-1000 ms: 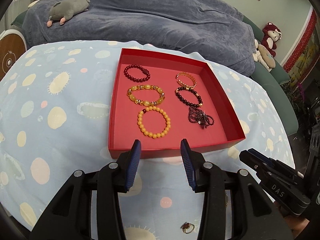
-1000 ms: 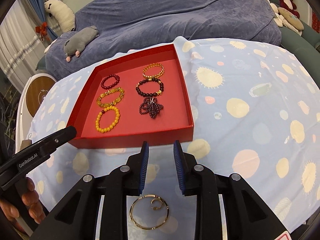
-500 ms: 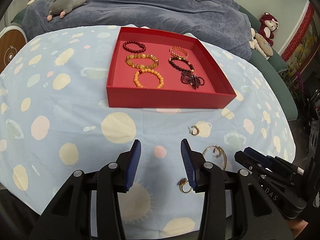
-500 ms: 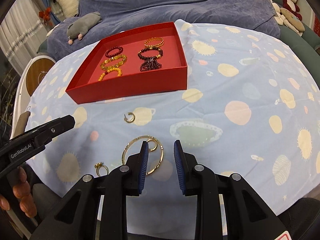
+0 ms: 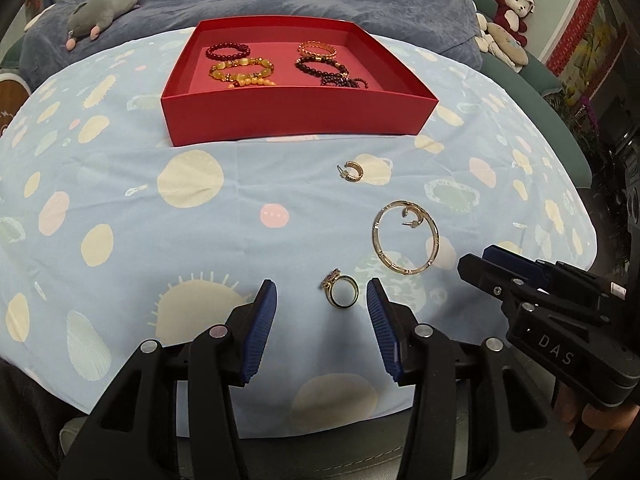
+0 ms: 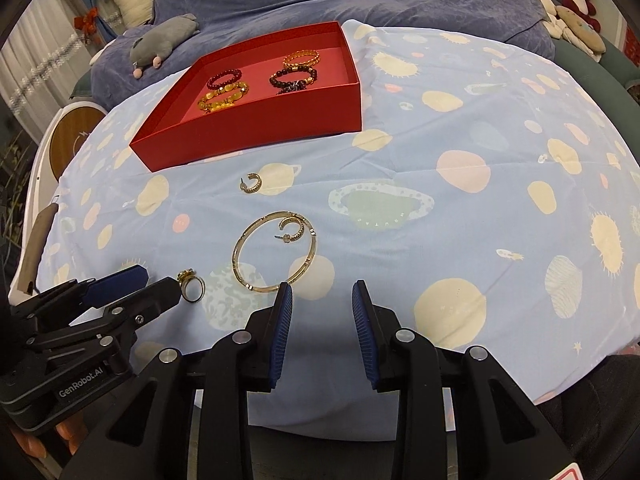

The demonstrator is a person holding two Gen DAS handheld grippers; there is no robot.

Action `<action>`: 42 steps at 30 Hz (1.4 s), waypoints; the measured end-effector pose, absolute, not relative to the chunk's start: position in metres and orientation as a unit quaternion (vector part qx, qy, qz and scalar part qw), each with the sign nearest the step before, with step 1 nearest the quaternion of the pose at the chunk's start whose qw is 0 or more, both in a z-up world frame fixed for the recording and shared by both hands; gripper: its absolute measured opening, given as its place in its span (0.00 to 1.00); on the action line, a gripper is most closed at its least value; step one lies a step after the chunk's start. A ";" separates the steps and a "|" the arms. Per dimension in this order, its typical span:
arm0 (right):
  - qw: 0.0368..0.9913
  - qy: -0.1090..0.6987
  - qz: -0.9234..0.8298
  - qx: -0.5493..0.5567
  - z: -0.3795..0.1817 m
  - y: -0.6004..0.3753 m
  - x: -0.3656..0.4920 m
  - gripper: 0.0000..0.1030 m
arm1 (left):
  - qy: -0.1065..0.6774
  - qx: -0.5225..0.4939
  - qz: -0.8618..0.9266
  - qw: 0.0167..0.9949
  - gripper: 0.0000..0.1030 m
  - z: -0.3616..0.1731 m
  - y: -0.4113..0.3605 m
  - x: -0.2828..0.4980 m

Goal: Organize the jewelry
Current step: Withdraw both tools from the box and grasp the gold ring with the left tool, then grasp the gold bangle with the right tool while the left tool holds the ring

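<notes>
A red box [image 5: 296, 112] [image 6: 248, 136] at the back of the blue spotted cloth holds several beaded bracelets. In front of it lie a small gold hoop earring [image 5: 352, 170] [image 6: 252, 184], a gold bangle [image 5: 404, 271] [image 6: 236, 258] with a second earring [image 5: 412, 216] [image 6: 290, 230] inside it, and a gold ring [image 5: 330, 279] [image 6: 185, 275]. My left gripper [image 5: 321, 286] [image 6: 156, 280] hangs low over the ring, which lies between its opening jaws, untouched. My right gripper [image 6: 322, 286] [image 5: 480, 260] is opening too, empty, just right of the bangle's near edge.
A grey plush toy [image 5: 100, 4] lies on the blue-covered sofa behind the table. More plush toys [image 5: 508, 12] sit at the back right. The cloth drops over the table's front edge right under both grippers.
Both grippers have drawn back from the box toward the table's near edge and sunk lower. The ring has come between the left jaws. Both pairs of jaws stand slightly wider.
</notes>
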State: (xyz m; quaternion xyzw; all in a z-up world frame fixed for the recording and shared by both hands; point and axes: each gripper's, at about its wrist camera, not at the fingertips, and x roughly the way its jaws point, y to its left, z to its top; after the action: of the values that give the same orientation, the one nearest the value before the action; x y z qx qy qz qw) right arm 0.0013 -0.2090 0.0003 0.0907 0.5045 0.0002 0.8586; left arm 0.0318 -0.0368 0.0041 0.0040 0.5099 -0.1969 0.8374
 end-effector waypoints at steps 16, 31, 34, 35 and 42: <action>0.856 0.509 0.008 0.095 -0.004 -0.205 0.005 0.30 | 0.513 -0.001 -0.199 0.835 0.07 -0.009 -0.034 0.044; 0.855 0.512 0.018 0.081 -0.009 -0.182 0.029 0.61 | 0.508 -0.027 -0.173 0.843 0.07 -0.001 -0.009 0.053; 0.852 0.519 0.018 0.071 -0.016 -0.175 0.036 0.63 | 0.507 -0.025 -0.171 0.844 0.07 0.000 -0.008 0.054; 0.852 0.519 0.015 0.064 -0.017 -0.172 0.038 0.63 | 0.507 -0.026 -0.172 0.844 0.07 0.000 -0.007 0.054; 0.860 0.509 0.007 0.031 -0.019 -0.164 0.046 0.62 | 0.509 -0.029 -0.175 0.842 0.07 -0.002 -0.007 0.058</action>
State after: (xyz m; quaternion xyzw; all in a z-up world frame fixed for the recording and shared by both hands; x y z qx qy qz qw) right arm 0.0459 -0.1643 -0.0191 0.0309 0.5094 0.0073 0.8600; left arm 0.0578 -0.0071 -0.0017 -0.0287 0.5091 -0.1747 0.8423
